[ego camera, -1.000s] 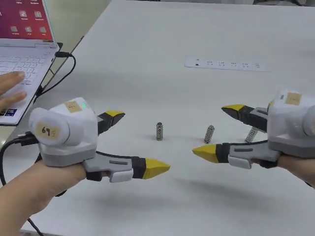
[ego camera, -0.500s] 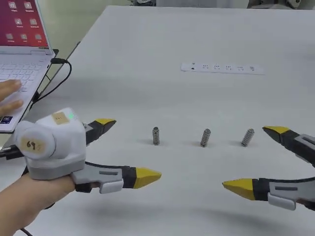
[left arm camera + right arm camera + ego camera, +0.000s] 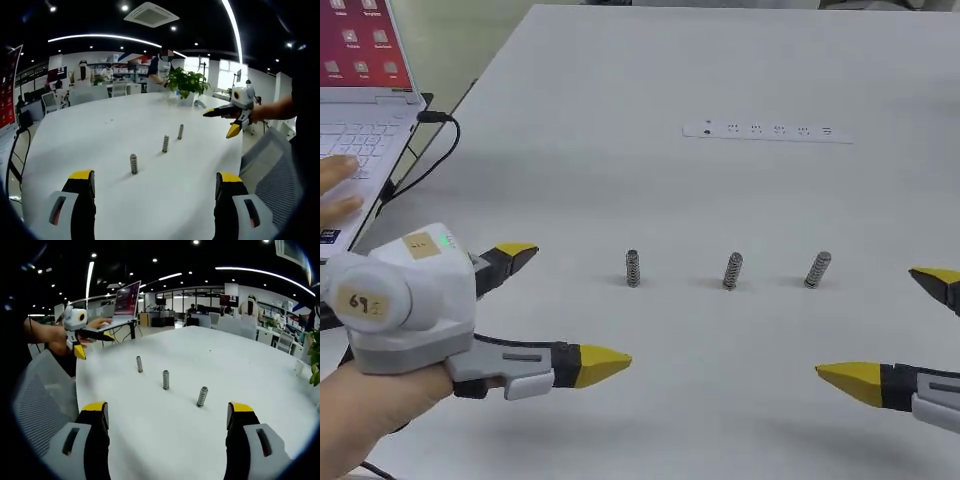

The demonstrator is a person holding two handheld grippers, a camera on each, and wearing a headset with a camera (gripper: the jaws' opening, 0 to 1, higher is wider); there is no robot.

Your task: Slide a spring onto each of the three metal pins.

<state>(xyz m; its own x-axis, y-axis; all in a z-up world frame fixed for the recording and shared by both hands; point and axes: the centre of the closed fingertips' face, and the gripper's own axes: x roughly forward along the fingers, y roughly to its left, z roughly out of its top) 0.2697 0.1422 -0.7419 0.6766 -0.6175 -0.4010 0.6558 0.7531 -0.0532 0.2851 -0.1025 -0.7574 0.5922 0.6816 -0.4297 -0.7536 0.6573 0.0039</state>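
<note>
Left gripper: my left gripper [image 3: 570, 305] hovers low over the near left part of the table, jaws spread wide with nothing between them, the yellow tips aimed toward the row of springs.
Right gripper: my right gripper [image 3: 873, 322] hangs at the near right edge of the head view, jaws just as wide apart and empty. It is well apart from the left one.
Gap between grippers: bare white table [image 3: 720, 400].
Springs: three stand in a row across the table, beyond both sets of tips and touching neither.
Left spring: the left spring [image 3: 633, 268] stands upright.
Middle spring: the middle spring [image 3: 733, 270] leans slightly.
Right spring: the right spring [image 3: 817, 269] leans slightly too and is the nearest to my right gripper.
Pins: I cannot make out the metal inside the coils.
Power strip: a white power strip [image 3: 767, 131] lies flat, well beyond the springs.
Laptop: an open laptop [image 3: 360, 70] sits at the far left edge, a hand [image 3: 335, 190] resting on its keys and a black cable [image 3: 425, 160] trailing from its side.
</note>
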